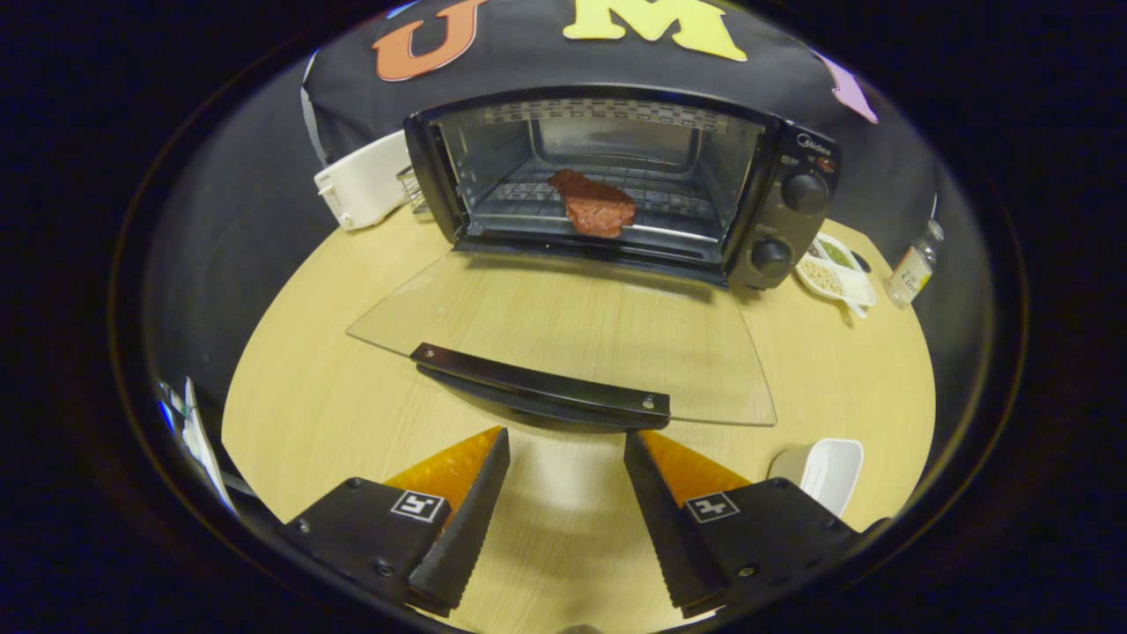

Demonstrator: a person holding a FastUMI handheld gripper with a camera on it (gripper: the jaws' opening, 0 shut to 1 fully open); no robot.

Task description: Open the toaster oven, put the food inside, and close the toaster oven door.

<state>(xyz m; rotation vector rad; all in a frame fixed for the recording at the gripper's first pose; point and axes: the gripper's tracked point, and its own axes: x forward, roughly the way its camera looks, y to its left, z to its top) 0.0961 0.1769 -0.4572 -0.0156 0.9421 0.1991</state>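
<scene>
The toaster oven (616, 180) is sitting at the far side of the wooden surface (308, 396), its mouth facing the claw (566, 471). Its glass door (572, 335) is lying fully dropped, flat and level just above the surface, so the cavity is standing wide open for loading. The door's black handle (541, 392) is running along the near edge, just ahead of the 2 fingertips (493, 449), and that is probably why the claw is lining up here: the handle is the natural place to lift the door from.

The food (596, 204), a reddish-brown slab that looks like meat, is resting on the wire rack (669, 207) inside the oven, near the front of the cavity and roughly centred. With it lying there, the loading step seems done and closing the door appears to be what is left.

The claw is standing wide apart, its 2 serrated fingers spread with bare surface showing between them. It is gripping nothing and touching nothing; the handle is lying just beyond the tips, not between them.

Off to the right, a white cup (823, 471) is sitting beside the right finger, clear of the door's swing as far as I can judge.
</scene>
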